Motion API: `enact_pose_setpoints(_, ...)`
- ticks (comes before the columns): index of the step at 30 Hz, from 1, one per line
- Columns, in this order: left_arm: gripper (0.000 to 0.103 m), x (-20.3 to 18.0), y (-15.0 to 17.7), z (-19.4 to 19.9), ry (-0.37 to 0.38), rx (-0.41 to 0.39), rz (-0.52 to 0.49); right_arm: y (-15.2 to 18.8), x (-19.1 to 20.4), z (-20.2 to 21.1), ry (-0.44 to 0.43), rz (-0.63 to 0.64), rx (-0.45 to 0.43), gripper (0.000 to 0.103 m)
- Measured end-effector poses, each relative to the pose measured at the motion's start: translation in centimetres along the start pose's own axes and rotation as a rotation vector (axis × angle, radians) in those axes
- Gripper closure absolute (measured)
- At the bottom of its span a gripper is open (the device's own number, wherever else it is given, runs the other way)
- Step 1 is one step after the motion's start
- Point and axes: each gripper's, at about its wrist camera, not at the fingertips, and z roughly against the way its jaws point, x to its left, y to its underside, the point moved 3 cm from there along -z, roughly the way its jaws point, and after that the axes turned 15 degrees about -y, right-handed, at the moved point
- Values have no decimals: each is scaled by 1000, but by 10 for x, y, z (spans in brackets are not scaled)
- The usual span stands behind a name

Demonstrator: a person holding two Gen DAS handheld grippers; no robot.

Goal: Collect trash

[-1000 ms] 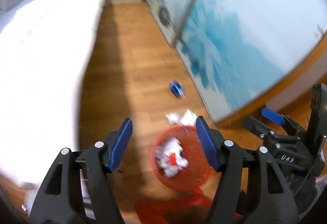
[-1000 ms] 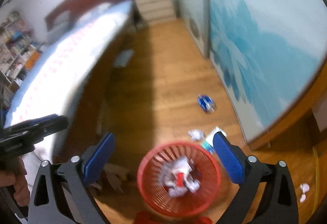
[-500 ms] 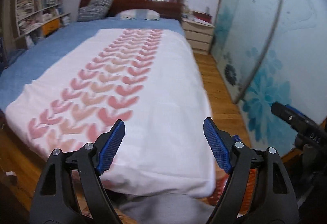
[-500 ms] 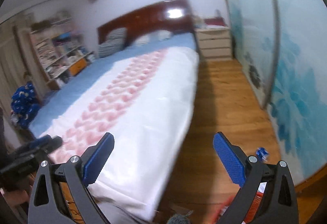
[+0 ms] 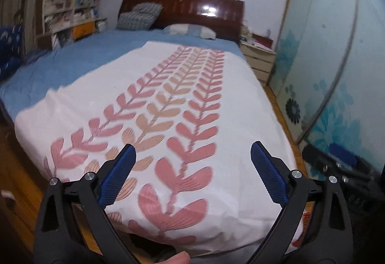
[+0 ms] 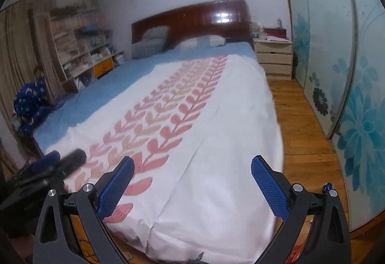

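Note:
My left gripper (image 5: 192,163) is open and empty, raised and pointing over the foot of the bed (image 5: 168,100). My right gripper (image 6: 192,175) is open and empty too, held level over the same bed (image 6: 204,119). Each gripper shows in the other's view: the right one at the right edge of the left wrist view (image 5: 336,163), the left one at the lower left of the right wrist view (image 6: 48,170). A sliver of the red basket (image 5: 304,218) shows behind my left gripper's right finger. A small blue piece of trash (image 6: 326,187) lies on the wood floor (image 6: 305,134) by my right gripper. No other trash shows.
The bed has a white cover with pink leaf print over a blue sheet, and a dark wood headboard (image 6: 199,21). A nightstand (image 6: 274,57) stands at the back right. Sliding doors with blue flowers (image 6: 361,119) line the right. Bookshelves (image 6: 79,47) stand at the left.
Both grippers have tilted up from the floor and the red basket of trash to face across the bed. The basket and the floor trash have dropped out of view. Both stay open.

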Motion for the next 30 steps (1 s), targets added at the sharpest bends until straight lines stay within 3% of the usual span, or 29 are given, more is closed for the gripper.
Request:
enact_pose_setpoints(6,7,20,18,-27,-49,78,18,43,11,-42,32,35,60,7)
enact_pose_setpoints(9,7,22,19,-35,-30,88,18,43,17,-47,59,66,24,7)
enact_pose_setpoints(17,6,15,15,-48,14,75,12,40,5,-65,63,20,72,7)
enact_pose_setpoints(30,6,17,18,-49,-24,86,12,37,-1,-69,62,5,81,7)
